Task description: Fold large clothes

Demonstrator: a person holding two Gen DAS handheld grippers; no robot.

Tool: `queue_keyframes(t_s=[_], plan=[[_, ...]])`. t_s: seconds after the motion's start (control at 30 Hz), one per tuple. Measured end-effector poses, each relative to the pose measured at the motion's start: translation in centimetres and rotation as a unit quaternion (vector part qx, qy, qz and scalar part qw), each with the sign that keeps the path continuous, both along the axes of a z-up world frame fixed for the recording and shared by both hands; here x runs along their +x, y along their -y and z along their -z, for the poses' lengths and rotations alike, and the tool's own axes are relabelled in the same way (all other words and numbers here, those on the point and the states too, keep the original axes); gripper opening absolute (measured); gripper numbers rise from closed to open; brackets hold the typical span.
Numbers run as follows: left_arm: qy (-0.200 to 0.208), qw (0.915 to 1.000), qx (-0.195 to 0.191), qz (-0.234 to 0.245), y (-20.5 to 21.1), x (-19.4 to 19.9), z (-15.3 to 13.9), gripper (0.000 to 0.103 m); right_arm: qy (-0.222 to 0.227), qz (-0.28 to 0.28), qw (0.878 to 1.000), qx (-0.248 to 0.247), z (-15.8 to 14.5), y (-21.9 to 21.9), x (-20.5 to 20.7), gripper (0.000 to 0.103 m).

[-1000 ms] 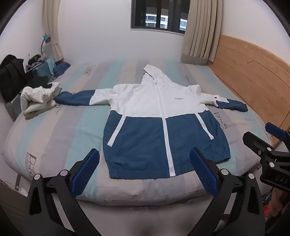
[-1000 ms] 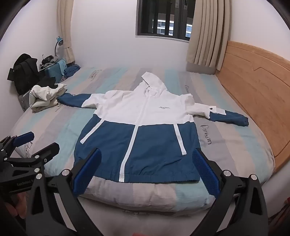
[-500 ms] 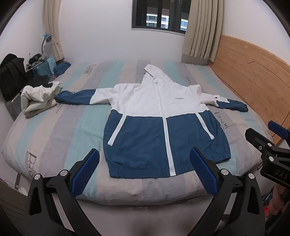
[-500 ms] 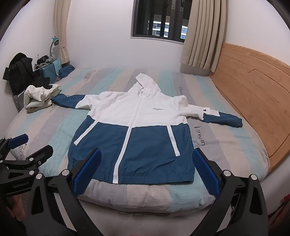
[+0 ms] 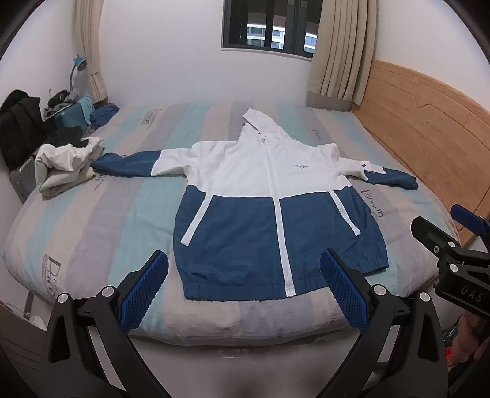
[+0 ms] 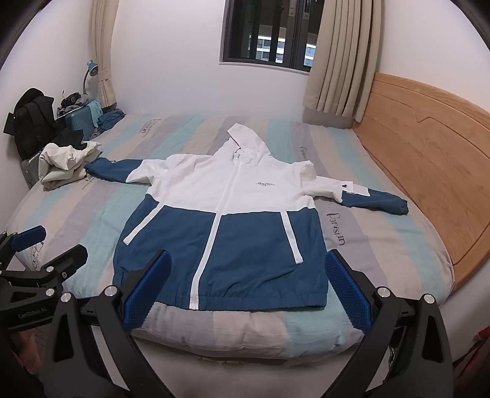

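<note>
A blue and white hooded jacket (image 5: 269,211) lies spread flat, front side up and zipped, on a bed (image 5: 101,220) covered in pale blue, grey and beige stripes. The jacket is the anchor of the scene: its hood (image 5: 260,125) points toward the far wall, its hem runs along the near edge of the mattress, and both sleeves stretch straight out to the sides. Off the end of one sleeve, touching or nearly touching its blue cuff, sits a crumpled cream garment (image 5: 64,165). Beyond the other sleeve's cuff rises a wooden headboard (image 5: 428,128). Behind the hood, on the far wall, is a dark window (image 5: 269,27) flanked by beige curtains (image 5: 340,49). Past the cream garment, off the bed's corner, are a black bag (image 5: 18,125) and a teal suitcase (image 5: 73,116). The left gripper (image 5: 243,290) hovers in front of the jacket's hem, above the mattress edge, its blue-padded jaws spread wide with nothing between them. The right gripper (image 6: 248,290) hovers in front of the same hem, jaws likewise wide apart and empty. Neither gripper touches the jacket.
</note>
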State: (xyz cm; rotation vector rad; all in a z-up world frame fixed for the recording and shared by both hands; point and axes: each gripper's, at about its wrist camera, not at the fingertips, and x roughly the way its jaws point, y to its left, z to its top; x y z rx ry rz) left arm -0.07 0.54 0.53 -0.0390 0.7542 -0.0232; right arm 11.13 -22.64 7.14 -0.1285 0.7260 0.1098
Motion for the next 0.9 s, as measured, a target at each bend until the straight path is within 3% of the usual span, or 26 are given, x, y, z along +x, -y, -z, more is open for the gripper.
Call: queue_keyframes(t_s=[0.9], plan=[[0.001, 1.0000, -0.001, 0.005, 0.25, -0.29, -0.01, 0.097, 0.000, -0.007, 1.000, -0.001, -0.26, 0.14, -0.05, 0.096]])
